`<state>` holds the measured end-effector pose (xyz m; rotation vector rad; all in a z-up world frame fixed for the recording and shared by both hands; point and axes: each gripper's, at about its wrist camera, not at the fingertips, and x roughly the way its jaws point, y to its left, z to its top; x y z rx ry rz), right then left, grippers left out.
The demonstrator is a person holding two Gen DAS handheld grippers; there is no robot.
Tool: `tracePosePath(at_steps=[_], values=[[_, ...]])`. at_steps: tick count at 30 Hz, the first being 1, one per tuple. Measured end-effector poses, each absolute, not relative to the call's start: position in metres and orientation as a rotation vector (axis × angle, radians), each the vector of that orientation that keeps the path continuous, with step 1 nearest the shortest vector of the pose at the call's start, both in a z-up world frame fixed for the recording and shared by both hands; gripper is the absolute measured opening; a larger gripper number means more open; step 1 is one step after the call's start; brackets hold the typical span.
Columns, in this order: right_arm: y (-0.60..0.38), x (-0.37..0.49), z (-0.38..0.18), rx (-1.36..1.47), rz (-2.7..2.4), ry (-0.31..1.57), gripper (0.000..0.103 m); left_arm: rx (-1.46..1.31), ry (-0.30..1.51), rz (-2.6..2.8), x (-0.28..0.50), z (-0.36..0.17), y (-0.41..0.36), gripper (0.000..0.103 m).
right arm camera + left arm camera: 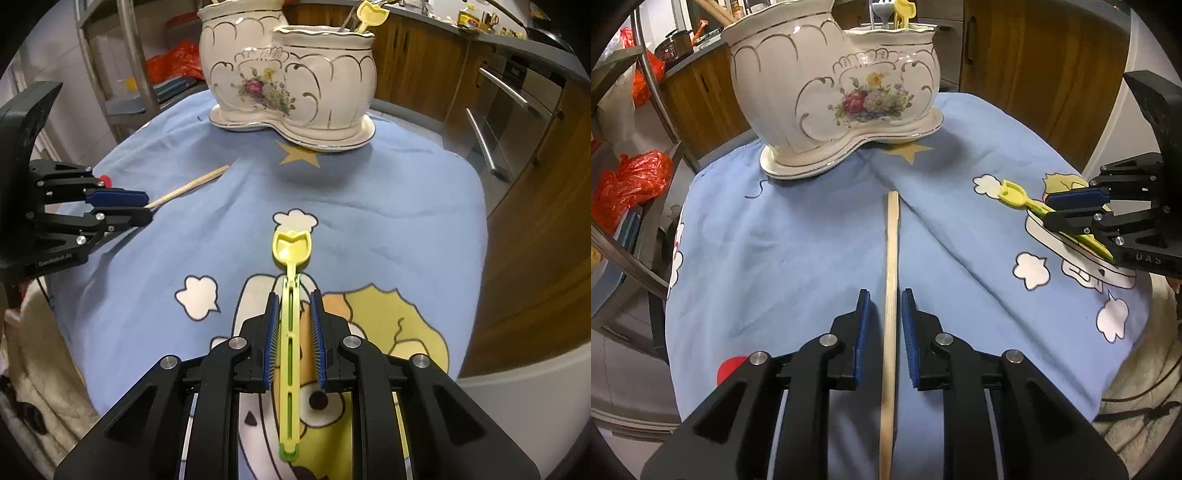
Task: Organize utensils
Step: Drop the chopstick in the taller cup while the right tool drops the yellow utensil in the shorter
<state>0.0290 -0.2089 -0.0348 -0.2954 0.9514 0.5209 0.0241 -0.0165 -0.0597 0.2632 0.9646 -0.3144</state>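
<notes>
On blue cartoon-print cloth (pixel 798 236): left gripper (pixel 885 306) narrowly parted astride wooden stick (pixel 891 280), not clamping; right gripper (pixel 294 308) likewise astride yellow spoon (pixel 291 258). Lettering on grippers unreadable.

Ahead of me, the blue cartoon-print cloth (pixel 388 221) lies bare up to the white two-chamber floral ceramic holder (pixel 291 81) at the far edge. It blocks passage beyond. Its right chamber already holds a yellow plastic spoon (pixel 371 16). Wooden cabinets (pixel 417 62) stand close behind.
</notes>
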Motion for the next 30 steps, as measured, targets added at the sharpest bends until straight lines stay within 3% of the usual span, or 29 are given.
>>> tracePosePath(at_steps=[3, 8, 17, 30], values=[[-0.208, 0.029, -0.034, -0.288, 0.530, 0.948, 0.010, 0.272, 0.949, -0.313, 0.022, -0.059, -0.018, 0.006], [-0.214, 0.026, -0.024, -0.237, 0.536, 0.879, 0.010, 0.218, 0.874, -0.340, 0.017, -0.048, -0.011, 0.006], [-0.216, 0.028, 0.034, -0.100, 0.554, 0.603, 0.010, 0.087, 0.571, -0.388, 0.010, 0.017, 0.014, 0.006], [-0.205, 0.096, 0.099, 0.178, 0.603, 0.331, 0.010, -0.145, 0.275, -0.415, 0.084, 0.098, 0.042, 0.006]])
